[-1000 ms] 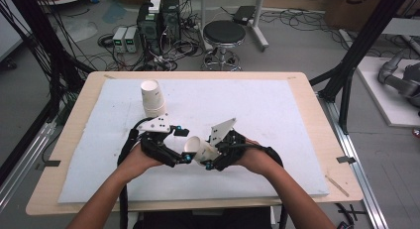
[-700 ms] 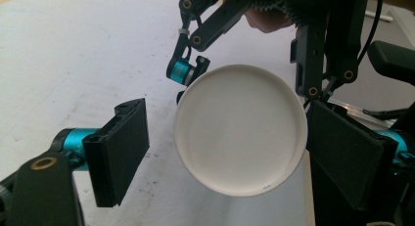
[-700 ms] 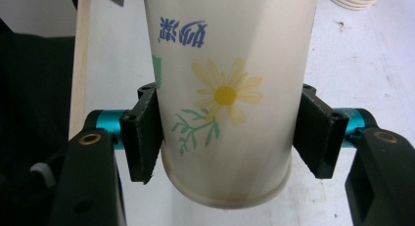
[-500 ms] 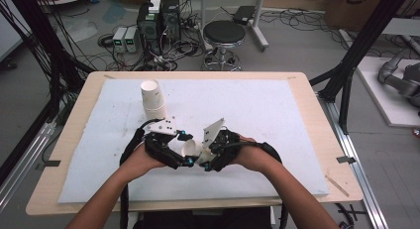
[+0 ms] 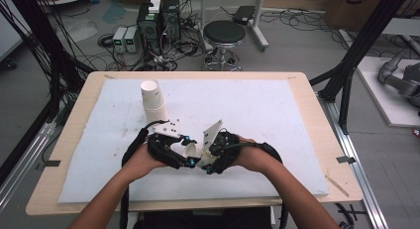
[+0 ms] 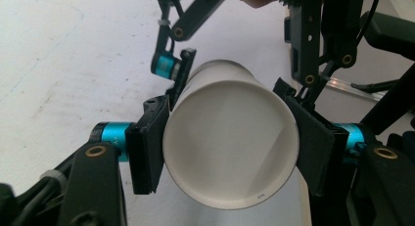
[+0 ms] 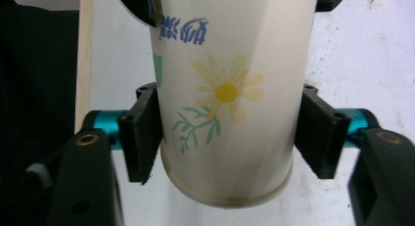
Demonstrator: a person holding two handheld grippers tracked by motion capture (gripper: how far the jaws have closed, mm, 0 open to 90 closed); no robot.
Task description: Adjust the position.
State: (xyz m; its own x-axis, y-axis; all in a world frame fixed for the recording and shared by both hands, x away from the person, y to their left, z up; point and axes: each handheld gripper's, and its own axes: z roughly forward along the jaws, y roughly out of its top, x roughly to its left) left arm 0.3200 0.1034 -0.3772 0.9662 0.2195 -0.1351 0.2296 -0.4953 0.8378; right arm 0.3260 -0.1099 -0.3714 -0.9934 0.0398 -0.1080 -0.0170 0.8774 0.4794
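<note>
White paper cup lies on its side above the white foam mat, bridged between the two grippers near the person's edge of the table.

Left gripper: in the left gripper view its pads press on both sides of the cup near the closed base, which faces the camera. Jaws clamped on the cup.

Right gripper: its jaws have just been opening. In the right gripper view the cup, printed with a yellow daisy and blue lettering, sits between the pads at the rim end; the left pad is just beside the wall, the right pad stands slightly apart from it. Grip released, cup still between the fingers.

Beyond the left gripper's fingers, toward the far left of the mat, a stack of paper cups stands upside down, well apart from the held cup.
</note>
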